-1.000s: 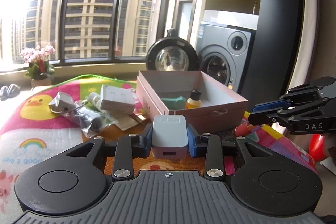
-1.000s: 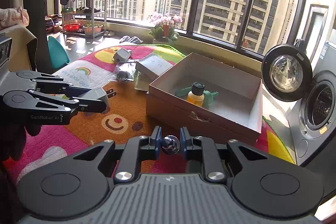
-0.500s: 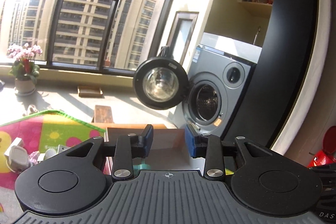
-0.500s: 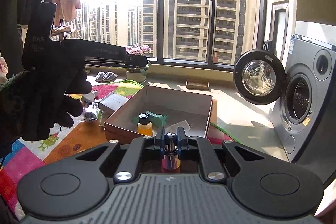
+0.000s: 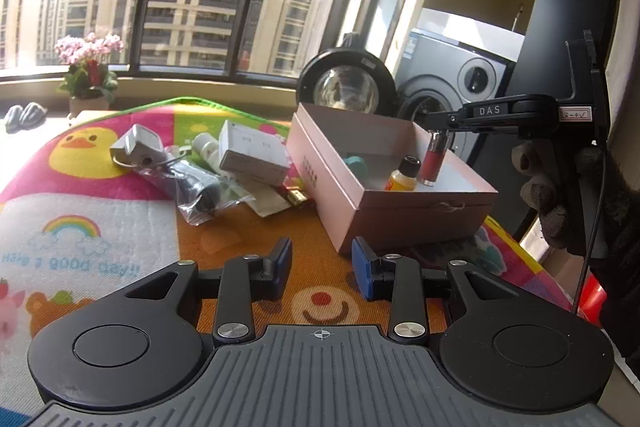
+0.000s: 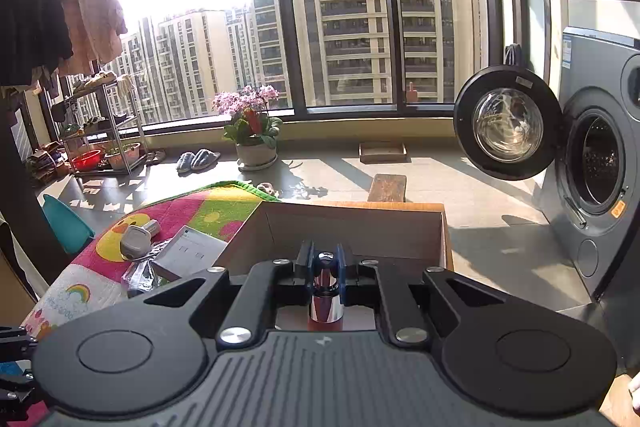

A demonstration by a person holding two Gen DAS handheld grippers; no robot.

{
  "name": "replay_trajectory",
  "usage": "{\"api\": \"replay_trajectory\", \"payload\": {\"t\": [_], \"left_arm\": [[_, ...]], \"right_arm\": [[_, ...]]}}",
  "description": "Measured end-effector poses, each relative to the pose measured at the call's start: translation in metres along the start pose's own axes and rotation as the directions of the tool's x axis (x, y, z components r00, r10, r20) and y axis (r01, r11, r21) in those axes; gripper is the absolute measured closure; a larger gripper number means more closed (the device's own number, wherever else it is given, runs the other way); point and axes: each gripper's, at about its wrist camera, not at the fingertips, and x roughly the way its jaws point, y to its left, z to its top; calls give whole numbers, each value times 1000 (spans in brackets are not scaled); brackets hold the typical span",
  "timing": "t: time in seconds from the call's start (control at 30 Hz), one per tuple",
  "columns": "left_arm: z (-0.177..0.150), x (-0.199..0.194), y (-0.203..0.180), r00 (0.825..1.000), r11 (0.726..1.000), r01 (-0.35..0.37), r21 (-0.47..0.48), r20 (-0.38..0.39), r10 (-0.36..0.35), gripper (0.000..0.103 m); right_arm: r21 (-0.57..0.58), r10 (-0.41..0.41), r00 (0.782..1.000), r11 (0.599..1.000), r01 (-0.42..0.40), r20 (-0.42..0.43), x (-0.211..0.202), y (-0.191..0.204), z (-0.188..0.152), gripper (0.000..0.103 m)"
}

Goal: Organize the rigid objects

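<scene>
The pink open box (image 5: 400, 215) stands on the colourful play mat (image 5: 80, 227). Inside it I see a small orange bottle (image 5: 404, 174) and a teal item (image 5: 357, 165). My right gripper (image 5: 438, 126) hangs over the box's right side, shut on a red and silver tube (image 5: 433, 158) that points down into the box. The right wrist view shows the same tube (image 6: 326, 293) clamped between the blue pads above the box (image 6: 360, 223). My left gripper (image 5: 322, 267) hovers over the mat in front of the box, open and holding nothing.
Left of the box lie a white plug adapter (image 5: 136, 147), a white carton (image 5: 254, 153), a white bottle (image 5: 206, 146) and a clear bag with a black item (image 5: 198, 191). A washing machine with its door open (image 6: 592, 163) stands behind. A gloved hand (image 5: 556, 203) holds the right gripper.
The grey adapter that sat between my left fingers is gone and those fingers are empty. My right gripper has carried the tube from in front of the box to above its inside.
</scene>
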Motion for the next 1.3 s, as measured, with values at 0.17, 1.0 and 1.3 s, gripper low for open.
{"api": "replay_trajectory", "payload": {"t": [0.17,1.0,1.3], "left_arm": [[-11,0,24,999,997,-49,-59,1,50,67],[-25,-6,86,987,965,-109,-237,90,134,67],[-27,-11,99,989,948,-45,-316,118,86,67]], "right_arm": [[-9,-23,996,1000,22,-83,32,3,-25,92],[-31,48,911,997,-66,-409,193,156,73,51],[-64,-40,815,998,4,-578,257,162,53,78]]}}
